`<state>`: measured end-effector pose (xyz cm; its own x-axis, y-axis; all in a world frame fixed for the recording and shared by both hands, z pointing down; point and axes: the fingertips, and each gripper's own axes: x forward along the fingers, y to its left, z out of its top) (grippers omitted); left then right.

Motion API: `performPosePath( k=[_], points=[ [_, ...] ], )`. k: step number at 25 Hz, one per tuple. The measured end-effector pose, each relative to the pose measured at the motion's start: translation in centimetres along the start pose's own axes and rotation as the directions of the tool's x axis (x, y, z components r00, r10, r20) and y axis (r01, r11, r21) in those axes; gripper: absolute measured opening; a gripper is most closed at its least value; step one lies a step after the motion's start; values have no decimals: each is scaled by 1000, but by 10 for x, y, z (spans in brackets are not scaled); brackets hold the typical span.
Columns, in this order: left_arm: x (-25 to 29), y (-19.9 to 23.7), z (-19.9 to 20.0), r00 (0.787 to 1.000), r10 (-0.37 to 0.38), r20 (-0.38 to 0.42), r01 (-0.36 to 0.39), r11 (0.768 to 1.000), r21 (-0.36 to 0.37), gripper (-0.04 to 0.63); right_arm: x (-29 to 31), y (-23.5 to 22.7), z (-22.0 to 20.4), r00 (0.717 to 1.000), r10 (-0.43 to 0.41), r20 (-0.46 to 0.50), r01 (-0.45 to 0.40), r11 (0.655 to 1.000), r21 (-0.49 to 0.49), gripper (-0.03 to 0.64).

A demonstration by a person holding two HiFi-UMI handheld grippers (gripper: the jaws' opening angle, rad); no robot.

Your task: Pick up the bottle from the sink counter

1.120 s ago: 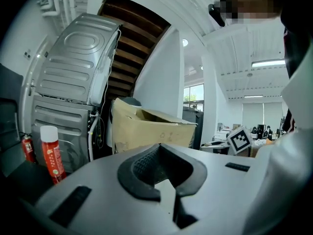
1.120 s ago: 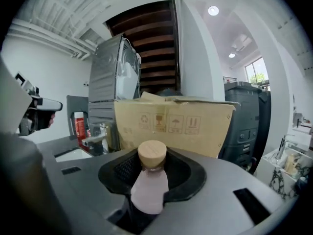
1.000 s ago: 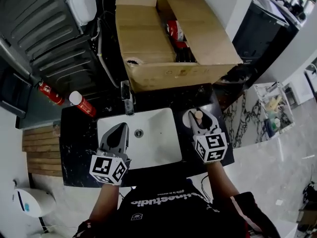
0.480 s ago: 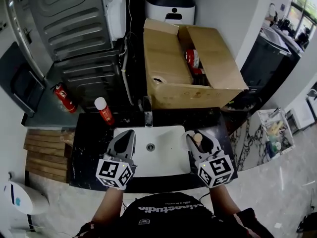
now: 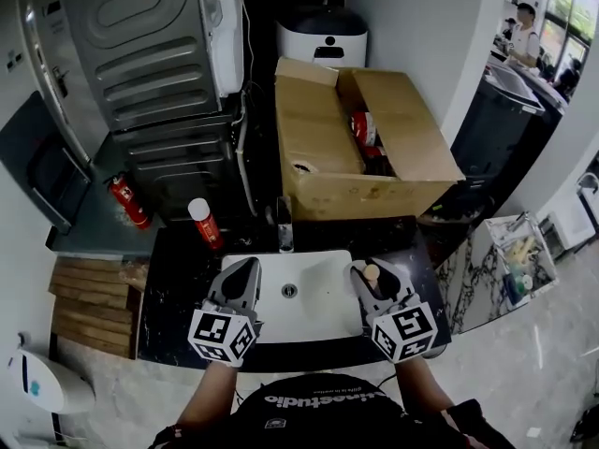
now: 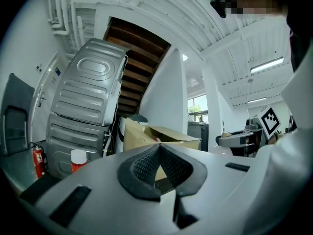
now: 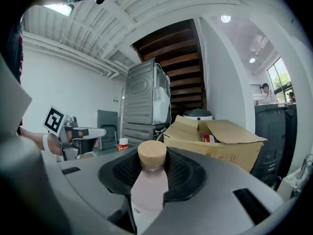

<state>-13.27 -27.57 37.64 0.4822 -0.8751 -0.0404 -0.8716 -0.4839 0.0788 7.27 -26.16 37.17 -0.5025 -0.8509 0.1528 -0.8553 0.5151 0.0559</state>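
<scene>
Right gripper [image 7: 152, 166] clamped on the pale pink bottle with round wooden cap [image 7: 149, 190], kept upright beside the white basin over the black sink counter [image 5: 178, 288], apparently for a clean lift. Left gripper [image 6: 159, 153], jaws together and empty, hovers clear.

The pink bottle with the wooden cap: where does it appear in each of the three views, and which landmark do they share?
Head view: lower right of centre, the pink bottle stands between the jaws of the right gripper.
Left gripper view: too small to tell; the right gripper that holds it shows at the far right.
Right gripper view: bottom centre, clamped between the jaws.
Shared landmark: the open cardboard box.
</scene>
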Motion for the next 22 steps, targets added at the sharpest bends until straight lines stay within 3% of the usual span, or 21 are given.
performPosePath(
  k=[22],
  points=[
    [-1, 0, 1, 1000, -12, -20, 13, 1000, 14, 14, -3, -6, 1, 1000, -21, -3, 21, 1000, -2, 158]
  ],
)
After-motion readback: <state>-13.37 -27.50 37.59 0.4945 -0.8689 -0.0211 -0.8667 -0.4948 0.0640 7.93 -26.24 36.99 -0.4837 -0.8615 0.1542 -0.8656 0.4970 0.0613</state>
